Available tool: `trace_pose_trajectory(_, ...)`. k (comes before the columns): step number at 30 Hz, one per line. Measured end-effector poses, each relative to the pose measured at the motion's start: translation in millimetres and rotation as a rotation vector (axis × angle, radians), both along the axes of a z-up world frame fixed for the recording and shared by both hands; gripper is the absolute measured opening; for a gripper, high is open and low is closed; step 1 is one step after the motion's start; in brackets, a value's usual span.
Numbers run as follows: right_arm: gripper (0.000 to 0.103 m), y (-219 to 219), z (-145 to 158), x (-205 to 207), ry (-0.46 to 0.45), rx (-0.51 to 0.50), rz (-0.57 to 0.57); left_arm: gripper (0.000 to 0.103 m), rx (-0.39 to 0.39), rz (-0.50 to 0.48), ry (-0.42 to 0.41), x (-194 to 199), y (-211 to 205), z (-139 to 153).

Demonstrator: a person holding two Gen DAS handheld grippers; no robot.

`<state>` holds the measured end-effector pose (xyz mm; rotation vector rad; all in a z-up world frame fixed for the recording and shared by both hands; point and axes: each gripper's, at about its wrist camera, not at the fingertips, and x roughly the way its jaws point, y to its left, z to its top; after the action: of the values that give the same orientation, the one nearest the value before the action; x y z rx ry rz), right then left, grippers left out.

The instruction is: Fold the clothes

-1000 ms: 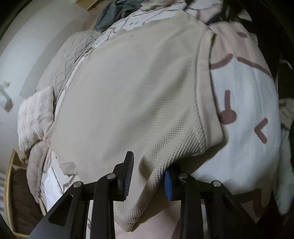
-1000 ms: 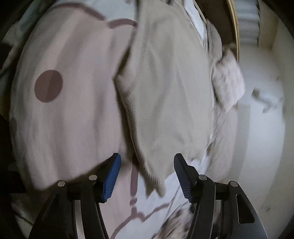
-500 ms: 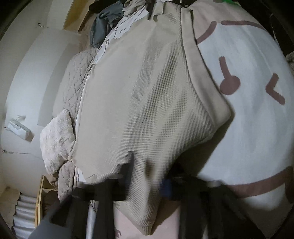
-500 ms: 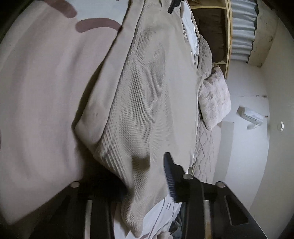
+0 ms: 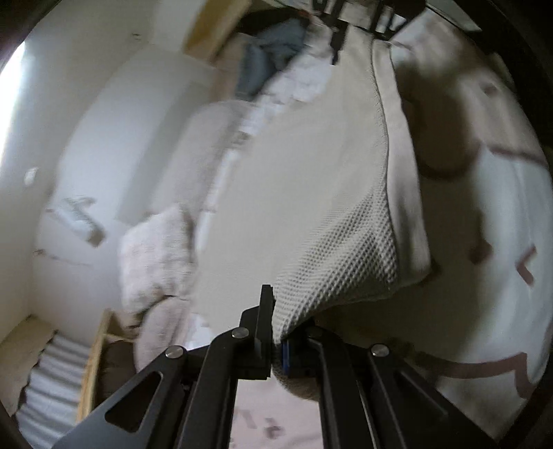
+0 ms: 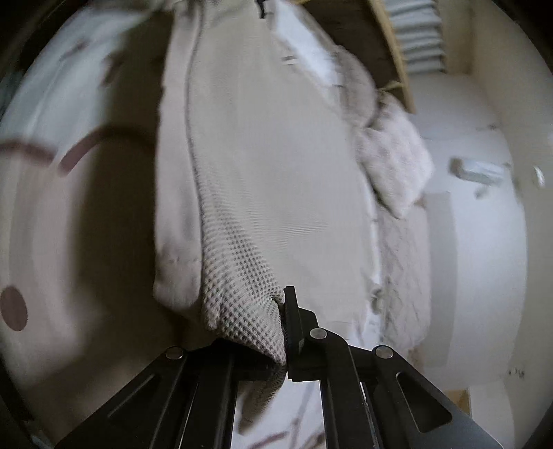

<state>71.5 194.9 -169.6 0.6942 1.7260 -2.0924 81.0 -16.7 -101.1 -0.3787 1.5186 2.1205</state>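
A beige waffle-knit garment [image 5: 293,172] with a smooth hem band stretches over the bed, lifted at both near corners. My left gripper [image 5: 276,328] is shut on one corner, the cloth pinched between its black finger and blue pad. In the right wrist view the same garment [image 6: 259,172] runs away from my right gripper [image 6: 278,328]. Its jaws are closing tight on the other corner, the pads pressing the knit. Its left finger is hidden under the fabric. At the top of the left wrist view, the other gripper [image 5: 345,20] shows as a dark shape at the garment's far end.
Under the garment lies a white and pink bed cover [image 5: 501,241] with brown marks. A fluffy pillow [image 5: 155,259] and a quilted blanket lie along the wall side. Grey-blue clothes [image 5: 269,62] are piled at the far end. A wooden shelf [image 6: 390,51] stands beyond the bed.
Both grippers went from open around the garment's corners to shut on them. Both have risen, lifting the corners off the bed cover and pulling the cloth taut between them.
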Motion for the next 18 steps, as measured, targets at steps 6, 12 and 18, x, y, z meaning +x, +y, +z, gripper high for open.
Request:
trace_pose_trajectory(6, 0.005, -1, 57, 10, 0.118, -0.005, -0.026, 0.004, 0.029, 0.012, 0.123, 12, -10, 49)
trace_pose_trajectory(12, 0.005, -12, 105, 47, 0.203, -0.047, -0.046, 0.004, 0.084, -0.002, 0.181, 55, -16, 88)
trace_pose_trajectory(18, 0.005, -23, 141, 108, 0.213, -0.027, -0.036, 0.004, 0.093, 0.001, 0.158, 112, -30, 120)
